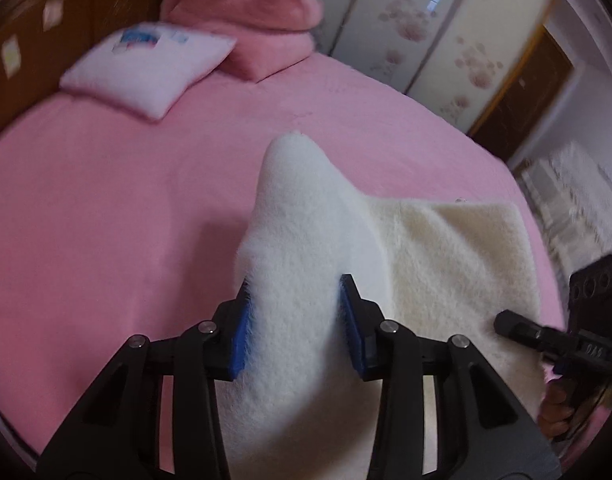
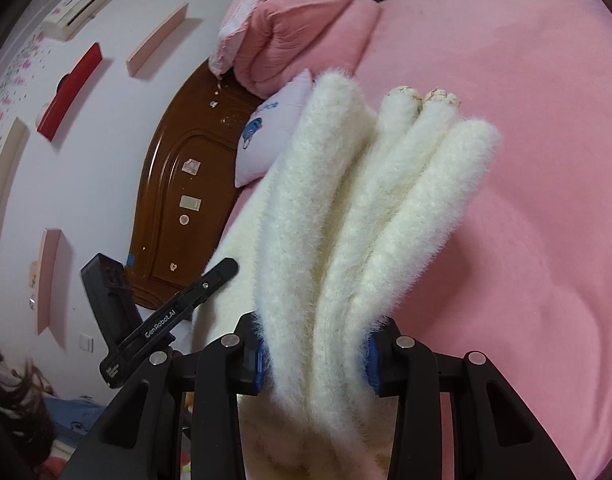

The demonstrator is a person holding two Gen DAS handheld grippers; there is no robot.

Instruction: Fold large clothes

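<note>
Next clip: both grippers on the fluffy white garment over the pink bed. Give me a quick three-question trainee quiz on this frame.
1. True or false: the left gripper is clamped on the white garment.
2. Between the right gripper pads, the garment is: A) a single flat layer B) several bunched folds C) absent.
3. Which cushion lies on the pink bed beside the pink folded quilt?

Key: 1 true; 2 B; 3 the pale pillow with a blue print.

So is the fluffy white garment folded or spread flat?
Folded: the white garment is bunched in several layers between the right gripper.
</note>
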